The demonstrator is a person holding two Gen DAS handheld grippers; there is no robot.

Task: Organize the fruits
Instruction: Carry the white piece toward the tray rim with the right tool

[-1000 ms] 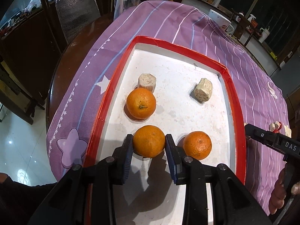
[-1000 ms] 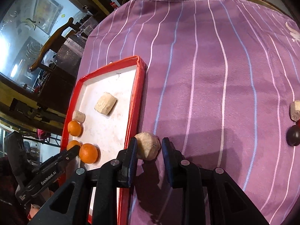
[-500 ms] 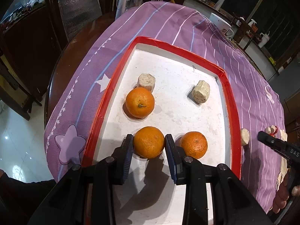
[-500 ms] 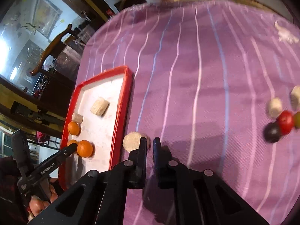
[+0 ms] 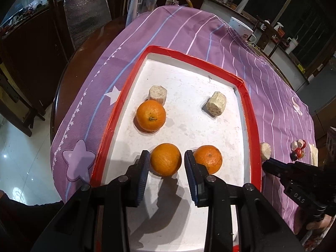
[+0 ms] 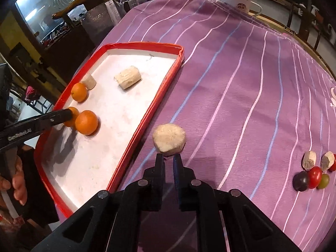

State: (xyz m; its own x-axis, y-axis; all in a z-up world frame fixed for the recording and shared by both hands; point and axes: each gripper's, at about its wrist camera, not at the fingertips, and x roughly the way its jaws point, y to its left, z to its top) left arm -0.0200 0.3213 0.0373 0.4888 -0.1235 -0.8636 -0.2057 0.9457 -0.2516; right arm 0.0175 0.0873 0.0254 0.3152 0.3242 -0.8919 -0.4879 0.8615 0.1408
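Note:
A red-rimmed white tray [image 5: 180, 54] [image 6: 147, 117] lies on the purple cloth. It holds three oranges and two beige fruit chunks [image 5: 216, 106] [image 5: 158, 95]. My left gripper [image 5: 167, 161] has its jaws around the near-left orange [image 5: 166, 159], with small gaps on both sides. Another orange [image 5: 208, 158] lies right of it, a third [image 5: 150, 115] farther back. My right gripper [image 6: 168, 159] is nearly closed and empty, just behind a beige chunk [image 6: 169, 139] on the cloth beside the tray's right rim.
A cluster of small fruits, red [image 6: 314, 176], dark [image 6: 300, 181], green [image 6: 323, 181], and two beige pieces [image 6: 309, 160] lies on the cloth at right. A white mug [image 6: 237, 1] stands at the far table edge. Chairs stand beyond the table.
My right gripper let go of the beige chunk, closed its jaws and drew back from it. My left gripper stayed around the orange and pulled back slightly.

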